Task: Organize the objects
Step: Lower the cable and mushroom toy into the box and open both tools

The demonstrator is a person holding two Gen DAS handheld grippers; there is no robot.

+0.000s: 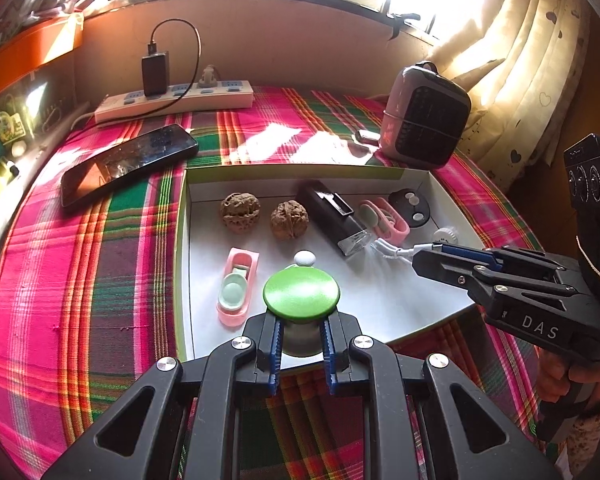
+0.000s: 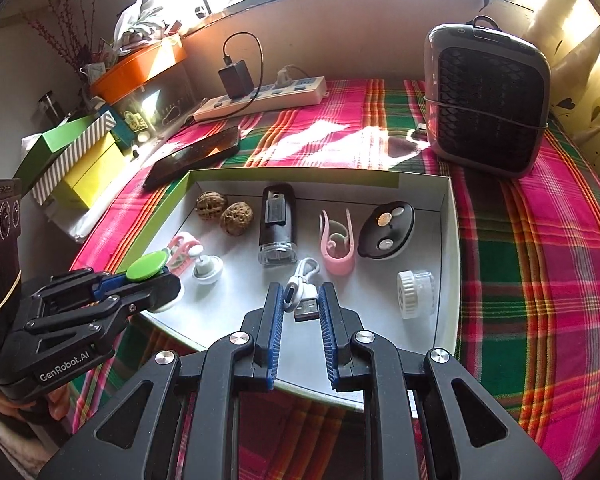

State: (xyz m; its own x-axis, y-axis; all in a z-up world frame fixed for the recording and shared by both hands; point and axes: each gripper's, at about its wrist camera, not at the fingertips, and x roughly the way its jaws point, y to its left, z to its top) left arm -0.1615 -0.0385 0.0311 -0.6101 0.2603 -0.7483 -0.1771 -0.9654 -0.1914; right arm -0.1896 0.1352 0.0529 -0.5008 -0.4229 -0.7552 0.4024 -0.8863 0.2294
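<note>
A: Start with the left gripper (image 1: 302,338). What has it got?

B: It is pinching the green knob (image 1: 301,291) — the blue pads (image 1: 275,344) press on the white base under the green cap. The knob is low over the near-left part of the tray (image 1: 380,296).

A: And the right gripper (image 2: 300,320)?

B: It is clamped on the white USB cable (image 2: 302,294); the metal plug sits between its blue pads and the cable's loop hangs just ahead of the tips, over the tray's near middle.

A: What lies in the tray around them?

B: Just past the knob, a small white piece (image 1: 304,258), and to its left a pink clip (image 1: 236,286) with a mint pad. Further back, two walnuts (image 1: 240,213) side by side, then a black light (image 1: 334,216) lying flat, a second pink clip (image 1: 384,218) and a black oval case (image 1: 410,206) in the far right corner. A white ribbed cap (image 2: 414,294) rests near the right wall.

A: Outside the tray?

B: A plaid cloth (image 1: 80,260) covers the table. A phone (image 1: 128,164) lies beyond the tray's left corner, a power strip (image 1: 176,102) with a black charger behind it, and a small heater (image 1: 426,120) stands at the far right — well apart from the tray.
</note>
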